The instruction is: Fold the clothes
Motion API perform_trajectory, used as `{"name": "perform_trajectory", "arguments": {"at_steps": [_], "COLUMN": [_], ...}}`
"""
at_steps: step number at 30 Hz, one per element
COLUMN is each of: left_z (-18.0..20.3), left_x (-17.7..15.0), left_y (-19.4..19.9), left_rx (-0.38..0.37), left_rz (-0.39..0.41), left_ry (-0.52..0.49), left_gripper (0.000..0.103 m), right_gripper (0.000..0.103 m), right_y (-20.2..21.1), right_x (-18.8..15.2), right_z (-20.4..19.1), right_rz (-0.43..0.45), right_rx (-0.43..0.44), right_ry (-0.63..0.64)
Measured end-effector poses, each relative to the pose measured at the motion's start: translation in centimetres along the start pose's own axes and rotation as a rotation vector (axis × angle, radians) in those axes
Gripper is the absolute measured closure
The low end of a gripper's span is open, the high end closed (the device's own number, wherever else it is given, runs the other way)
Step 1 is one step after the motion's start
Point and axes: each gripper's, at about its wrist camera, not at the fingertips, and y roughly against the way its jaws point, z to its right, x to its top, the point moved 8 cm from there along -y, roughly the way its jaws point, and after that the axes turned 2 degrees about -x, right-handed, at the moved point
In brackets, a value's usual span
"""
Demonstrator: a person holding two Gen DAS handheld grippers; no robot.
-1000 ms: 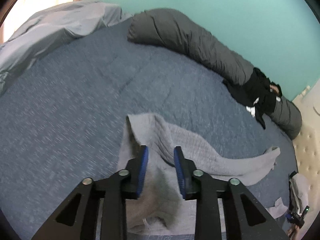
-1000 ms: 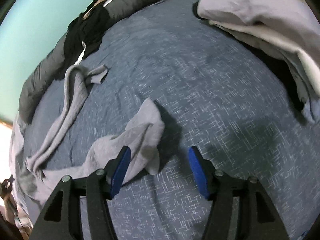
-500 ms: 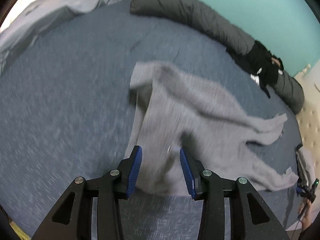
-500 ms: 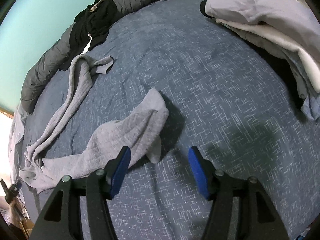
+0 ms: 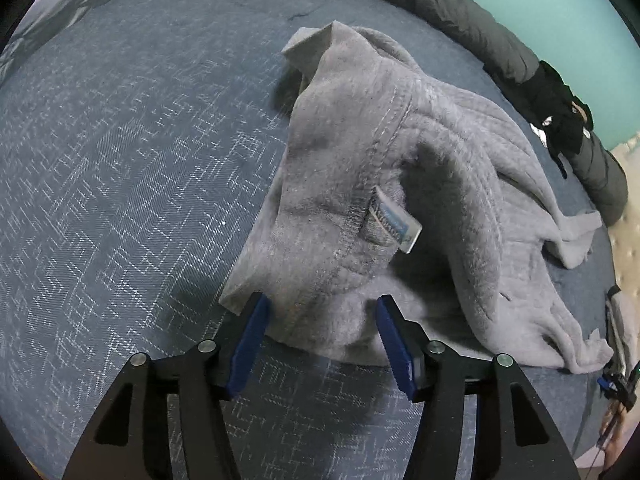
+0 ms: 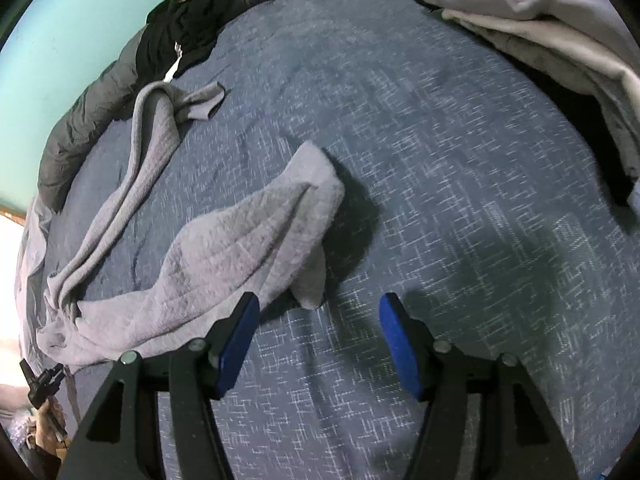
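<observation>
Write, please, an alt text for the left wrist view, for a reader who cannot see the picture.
A crumpled grey fleece garment, its white label showing, lies on a blue patterned bedspread, its near edge between the open blue-padded jaws of the left gripper, which have just been opening. A dark grey rolled duvet runs along the teal wall behind.

Open blue patterned bedspread [image 6: 460, 168] right of crumpled grey fleece garment [image 5: 420, 184]; passage clear there. Dark grey quilted bolster [image 5: 460, 12] blocks far edge. Pale folded clothes pile [image 6: 540, 20] occupies far right corner.
</observation>
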Motion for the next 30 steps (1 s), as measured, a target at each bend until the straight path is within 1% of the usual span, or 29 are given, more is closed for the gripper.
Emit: {"name": "perform_trajectory", "arguments": {"at_steps": [3, 5, 6, 7, 8, 9, 13, 16, 20, 23, 26, 30], "left_z": [0.1, 0.3, 0.3, 0.4, 0.5, 0.5, 0.9, 1.7, 2.3, 2.4, 2.3, 1.8], "left_x": [0.1, 0.1, 0.2, 0.2, 0.3, 0.4, 0.6, 0.7, 1.2, 1.6, 1.4, 1.3], "left_y": [-0.3, -0.4, -0.5, -0.5, -0.4, -0.3, 0.3, 1.2, 3.0, 4.4, 5.6, 6.3], "left_rx": [-0.001, 0.014, 0.026, 0.035, 0.042, 0.035, 0.025, 0.017, -0.009, -0.01, -0.01, -0.006], "left_rz": [0.012, 0.014, 0.014, 0.015, 0.017, 0.017, 0.021, 0.034, 0.063, 0.08, 0.088, 0.093], "left_ry": [0.001, -0.018, -0.031, -0.04, -0.05, -0.053, -0.081, -0.111, -0.118, -0.128, -0.129, -0.13], "left_gripper": [0.043, 0.048, 0.057, 0.071, 0.076, 0.079, 0.091, 0.093, 0.094, 0.095, 0.095, 0.095], "right_gripper": [0.039, 0.039, 0.039, 0.039, 0.039, 0.039, 0.039, 0.039, 0.039, 0.039, 0.039, 0.038], "right_y": [-0.5, -0.6, -0.6, -0.7, -0.7, -0.7, -0.6, -0.4, 0.0, 0.1, -0.2, -1.5], "right_x": [-0.2, -0.2, -0.2, -0.2, -0.2, -0.2, -0.2, 0.0, 0.4, 0.7, 1.3, 1.5], "right_z": [0.0, 0.1, 0.2, 0.3, 0.4, 0.5, 0.7, 0.7, 1.3, 1.6, 1.5, 0.5], "right_rz": [-0.009, -0.011, -0.011, -0.011, -0.011, -0.01, -0.007, 0.001, 0.016, 0.018, 0.029, 0.023], "right_rx": [-0.001, 0.0, 0.0, -0.001, -0.002, -0.003, 0.0, -0.003, -0.007, -0.002, 0.002, -0.013], "right_ry": [-0.001, -0.005, -0.006, -0.008, -0.009, -0.011, -0.019, -0.016, -0.027, -0.035, -0.035, 0.013]}}
